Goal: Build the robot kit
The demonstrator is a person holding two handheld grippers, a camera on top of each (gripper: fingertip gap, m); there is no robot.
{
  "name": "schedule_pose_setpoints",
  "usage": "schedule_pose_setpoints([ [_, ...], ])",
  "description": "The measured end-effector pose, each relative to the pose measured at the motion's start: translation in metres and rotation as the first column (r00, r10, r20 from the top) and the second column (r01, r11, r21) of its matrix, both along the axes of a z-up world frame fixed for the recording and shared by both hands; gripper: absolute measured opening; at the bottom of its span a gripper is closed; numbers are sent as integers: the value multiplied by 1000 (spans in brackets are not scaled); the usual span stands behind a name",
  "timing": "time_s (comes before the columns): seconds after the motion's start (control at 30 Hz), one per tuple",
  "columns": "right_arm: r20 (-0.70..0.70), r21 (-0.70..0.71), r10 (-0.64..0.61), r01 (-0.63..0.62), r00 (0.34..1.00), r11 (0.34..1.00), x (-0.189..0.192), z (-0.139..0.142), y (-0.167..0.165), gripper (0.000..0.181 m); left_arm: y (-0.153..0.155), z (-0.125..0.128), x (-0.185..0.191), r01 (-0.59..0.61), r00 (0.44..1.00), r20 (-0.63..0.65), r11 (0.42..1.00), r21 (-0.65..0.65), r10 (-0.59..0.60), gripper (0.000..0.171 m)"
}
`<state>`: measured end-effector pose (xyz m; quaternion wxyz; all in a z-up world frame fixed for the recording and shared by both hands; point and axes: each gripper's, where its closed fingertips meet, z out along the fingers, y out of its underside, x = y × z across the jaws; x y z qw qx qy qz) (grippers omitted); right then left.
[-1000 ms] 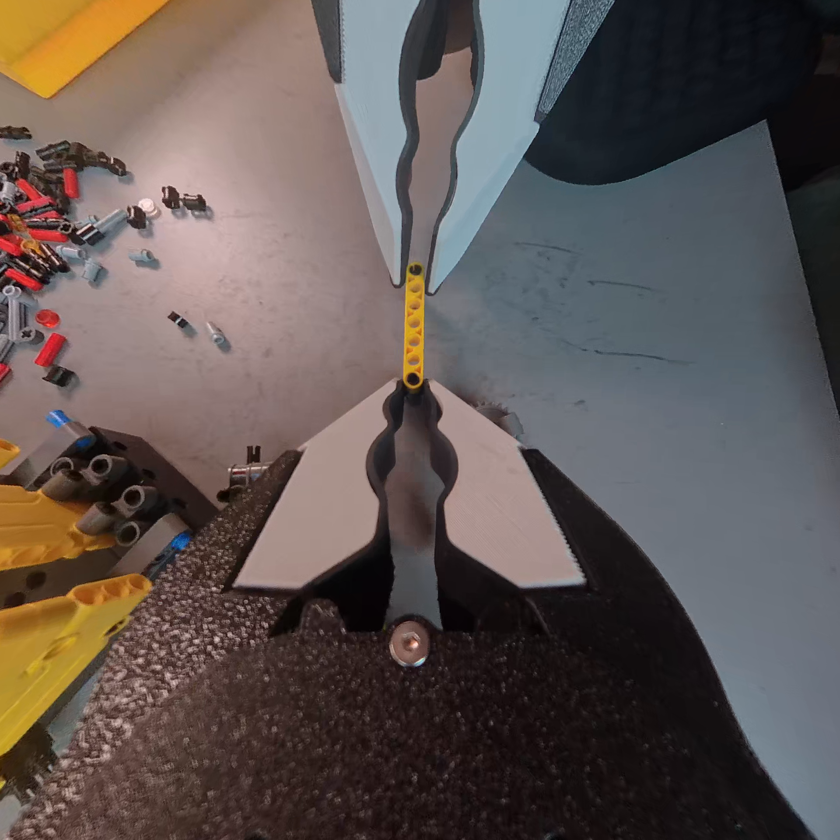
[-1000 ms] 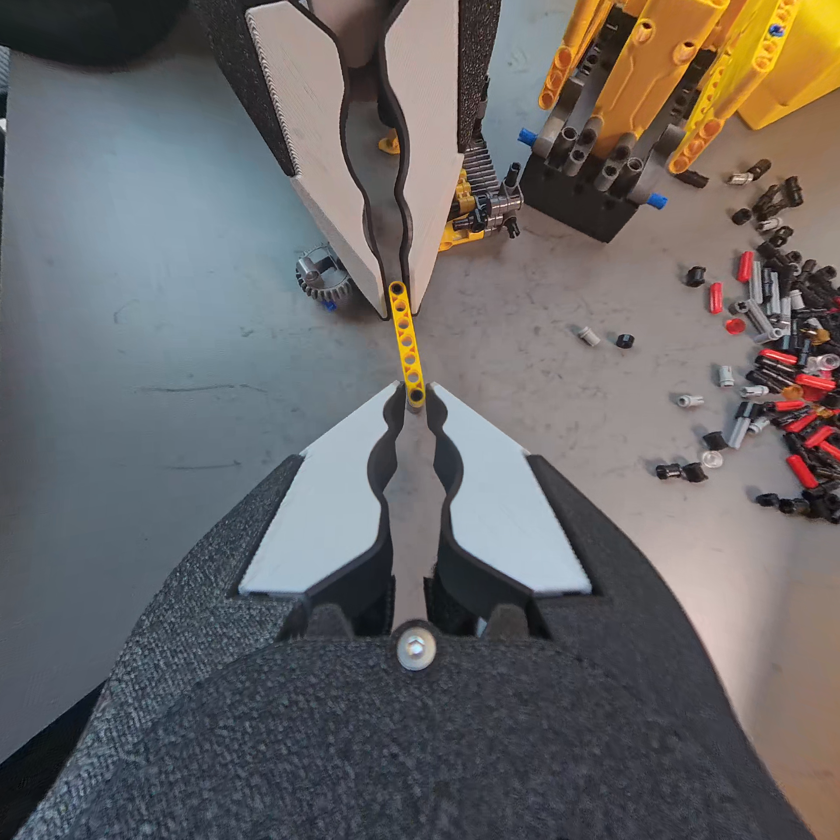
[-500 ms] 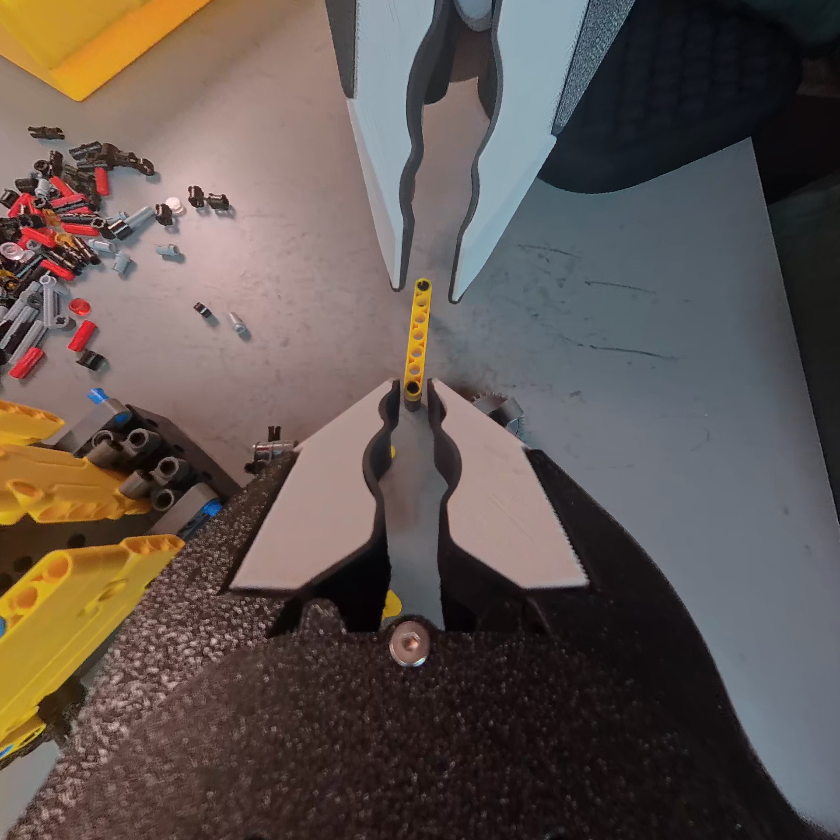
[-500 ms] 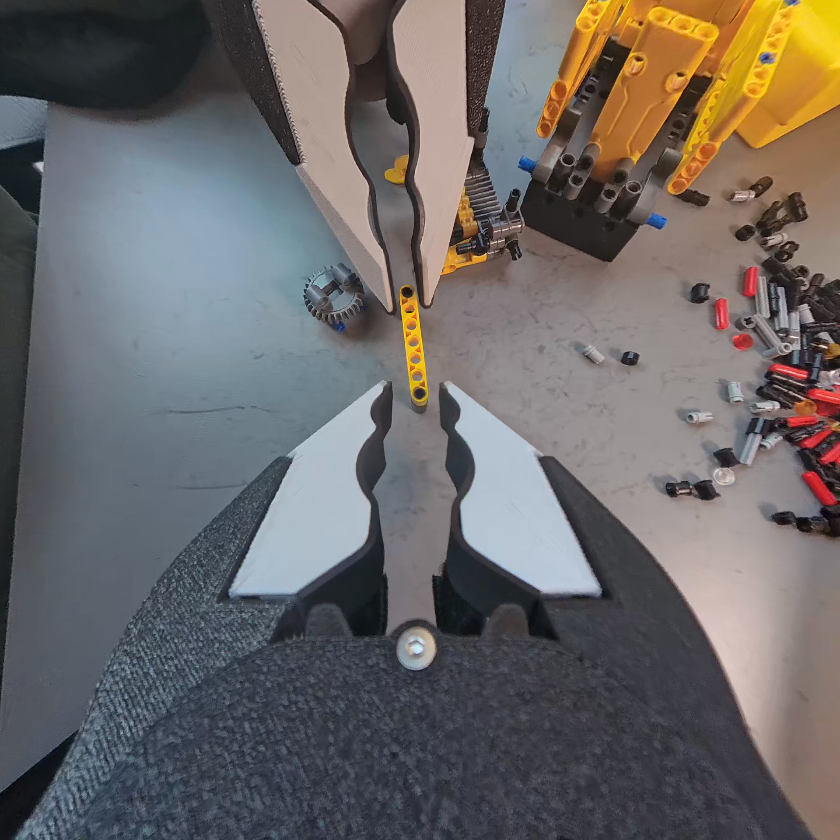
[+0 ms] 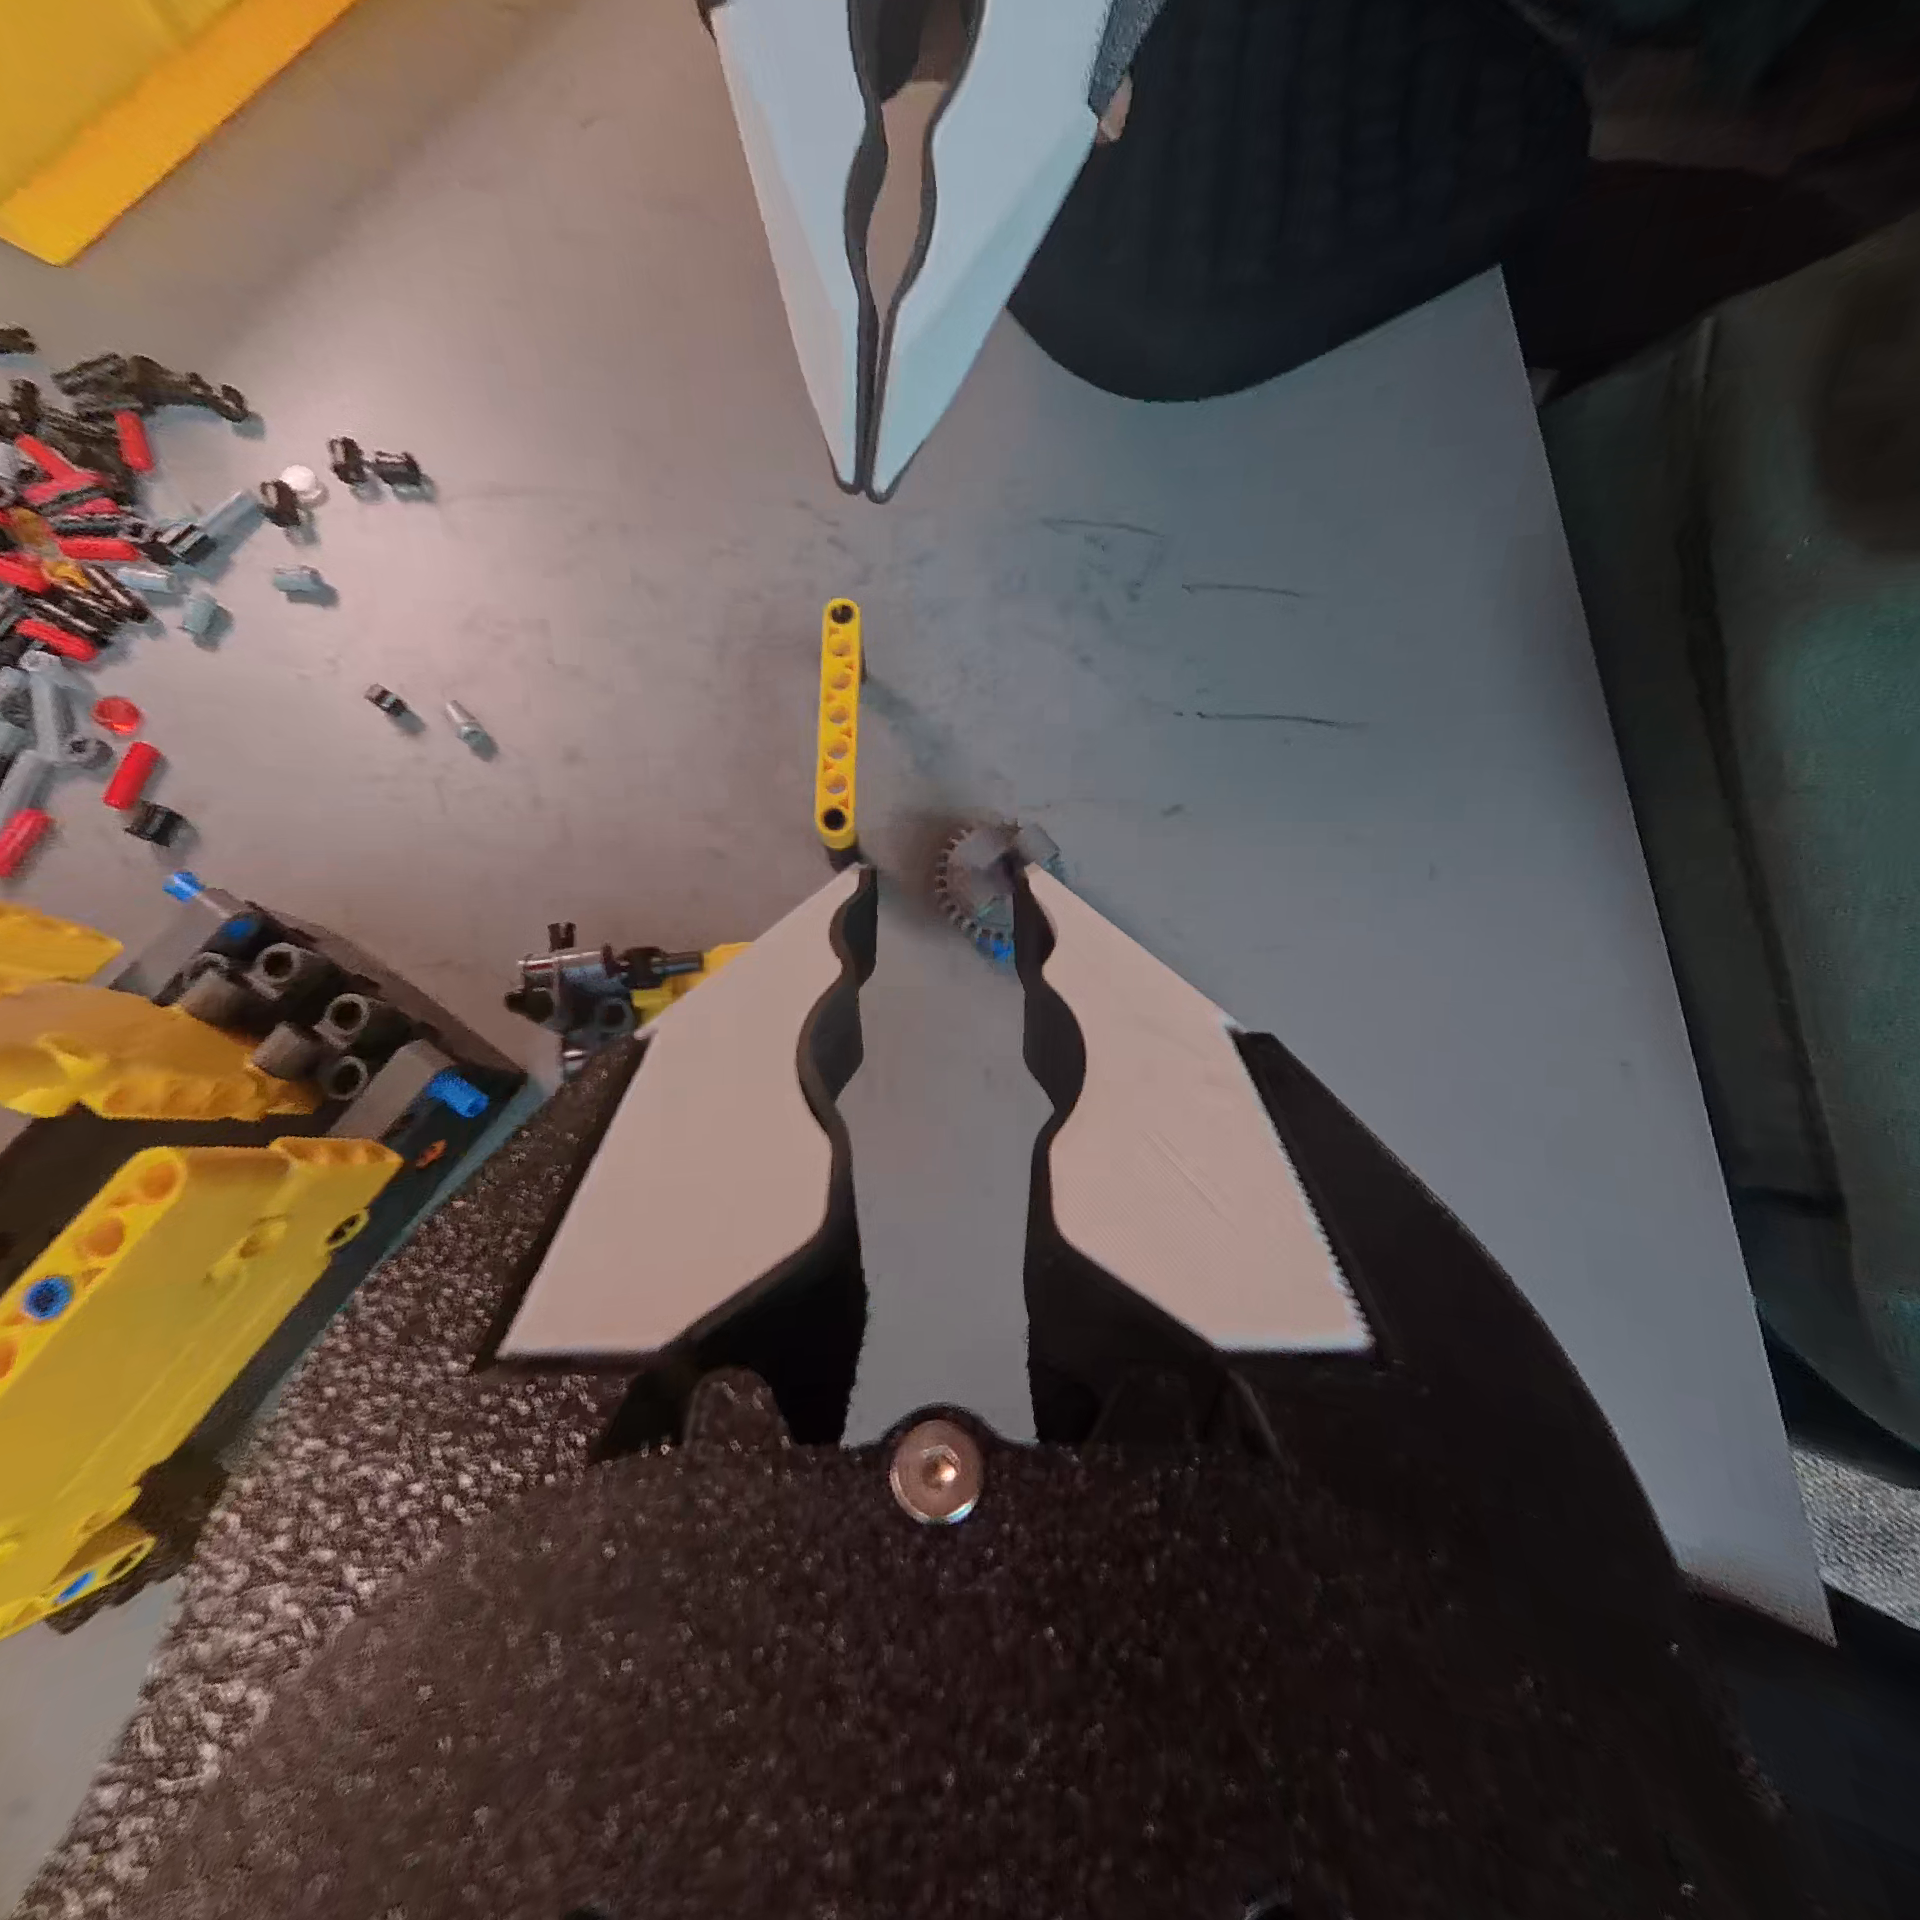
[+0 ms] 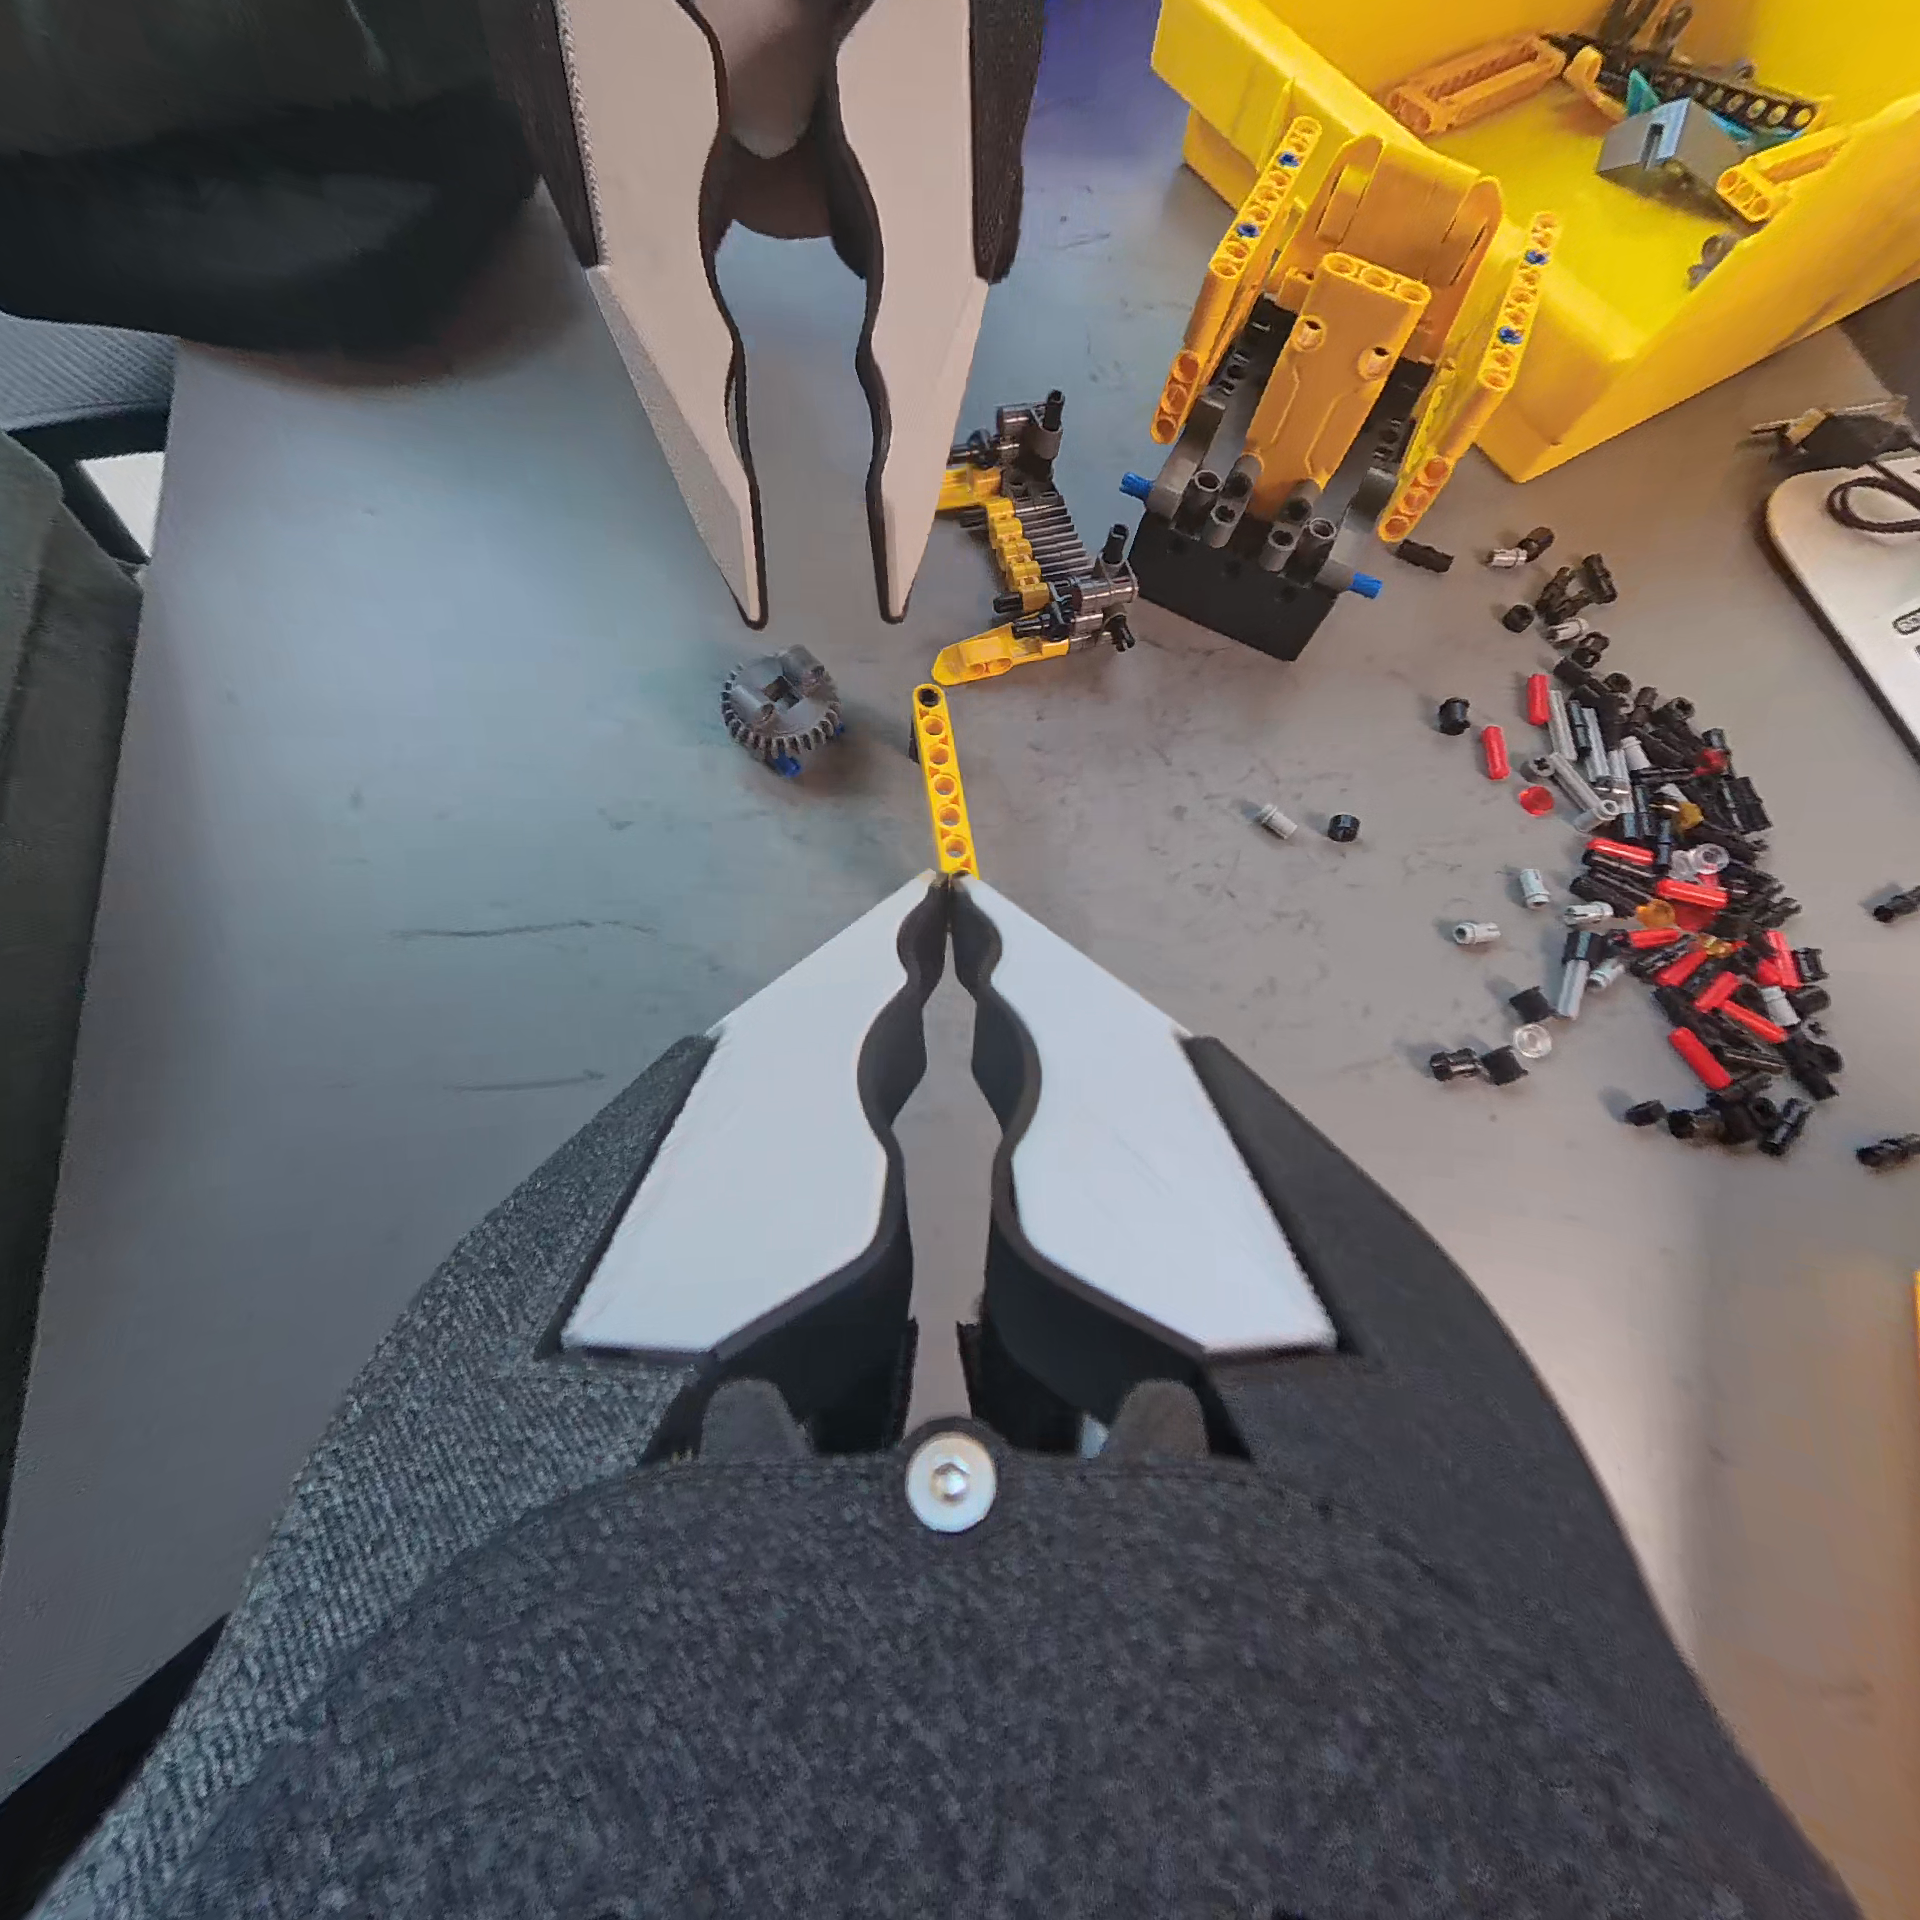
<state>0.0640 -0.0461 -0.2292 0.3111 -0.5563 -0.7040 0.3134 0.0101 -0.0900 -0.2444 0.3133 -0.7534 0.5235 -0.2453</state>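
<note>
The right gripper point(image 6: 950, 881) pinches a yellow beam point(image 6: 945, 792) at mid-frame, the left gripper point(image 5: 940, 883) empty and wide; no writing readable.

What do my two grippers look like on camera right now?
The left gripper and the right gripper match in shape: two pale grey wedge fingers lined with wavy black pads, and a silver screw at the base. The left body is coarse speckled black. The right body is dark grey with a woven look.
</note>
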Motion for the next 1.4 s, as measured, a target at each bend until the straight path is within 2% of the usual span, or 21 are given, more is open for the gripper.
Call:
schedule_pose_setpoints([
  [0.17, 26, -19, 66, -65, 998, 998, -3, -8, -22, 0, -12, -19, 2, 25, 999, -38, 998, -52, -27, 30],
  [0.23, 38, -20, 94, -93, 995, 995, -7, -13, -32, 10, -12, -20, 5, 29, 999, -31, 998, -56, -31, 34],
  [0.3, 56, -11, 116, -115, 992, 993, -11, -18, -39, 17, -9, -21, 6, 25, 999, -43, 999, -30, -26, 32],
  [0.43, 64, 41, 140, -143, 988, 989, -19, -23, -46, 17, -9, -22, 11, 30, 999, -39, 999, -30, -31, 28],
  [0.5, 61, 76, 132, -137, 989, 988, -22, -24, -44, 18, -8, -18, 15, 28, 1000, 13, 999, -39, -28, 28],
  [0.6, 15, 74, 122, -123, 992, 990, -24, -16, -44, 25, -10, 3, 21, 40, 985, 170, 997, -62, -29, 28],
  [0.73, -172, 89, 137, -123, 976, 988, -27, 19, -48, 29, -18, 48, 29, 107, 887, 461, 984, -141, -31, 28],
  [0.83, -303, 149, 160, -119, 940, 982, -25, 49, -55, 28, -22, 69, 30, 156, 813, 582, 972, -178, -24, 27],
  [1.0, -358, 322, 201, -81, 912, 943, -21, 68, -63, 28, -25, 75, 35, 184, 790, 613, 959, -217, -12, 28],
  [1.07, -310, 409, 227, -86, 923, 908, -22, 64, -66, 28, -26, 73, 37, 187, 793, 609, 953, -238, -4, 27],
  [1.17, -211, 565, 236, -79, 949, 821, -23, 55, -60, 21, -22, 69, 39, 170, 802, 597, 945, -278, 32, 27],
  [1.2, -199, 562, 230, -81, 953, 823, -24, 53, -59, 20, -21, 68, 39, 161, 804, 593, 945, -284, 41, 27],
  [1.27, -227, 468, 203, -76, 953, 880, -24, 53, -55, 20, -17, 67, 37, 133, 809, 585, 955, -266, 50, 27],
  [1.33, -291, 267, 137, -57, 947, 962, -23, 54, -45, 19, -13, 71, 33, 93, 814, 579, 973, -210, 47, 33],
  [1.4, -340, 51, 60, -45, 939, 998, -22, 55, -33, 19, -4, 71, 28, 15, 842, 537, 993, -118, 51, 33],
])
